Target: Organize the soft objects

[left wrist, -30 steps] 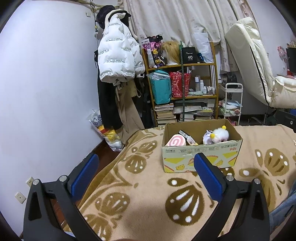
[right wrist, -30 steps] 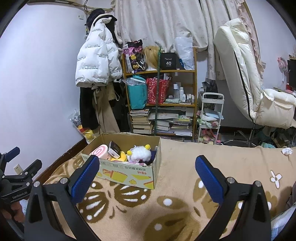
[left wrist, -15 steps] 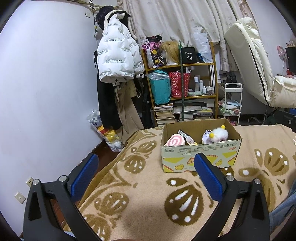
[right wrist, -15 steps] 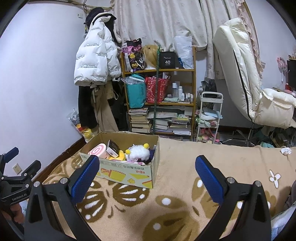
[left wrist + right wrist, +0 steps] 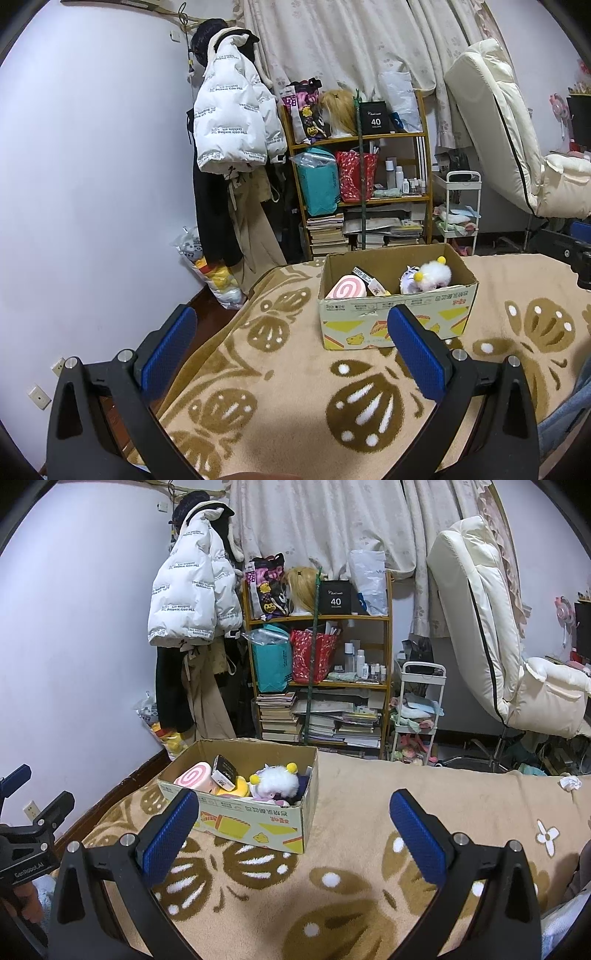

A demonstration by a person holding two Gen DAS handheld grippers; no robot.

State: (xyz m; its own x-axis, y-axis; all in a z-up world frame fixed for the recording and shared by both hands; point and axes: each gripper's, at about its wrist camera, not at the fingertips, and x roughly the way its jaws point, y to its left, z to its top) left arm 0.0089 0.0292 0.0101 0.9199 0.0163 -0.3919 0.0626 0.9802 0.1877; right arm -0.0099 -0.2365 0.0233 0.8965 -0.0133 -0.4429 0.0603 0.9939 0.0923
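In the left wrist view your left gripper (image 5: 291, 349) is hanging spread and empty while the cardboard box (image 5: 397, 314) is sliding slightly lower, centre-right. In the right wrist view your right gripper (image 5: 293, 830) is hanging spread too, and the box, lower left with the plush toys (image 5: 275, 784) inside, is drifting lower; I judge you are backing off, sorting nearly done.

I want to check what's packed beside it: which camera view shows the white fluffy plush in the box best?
The right wrist view: the white fluffy plush lies nearer, seen from above, with yellow and purple items beside it. In the left wrist view, the plush is partly hidden behind the cardboard box wall.
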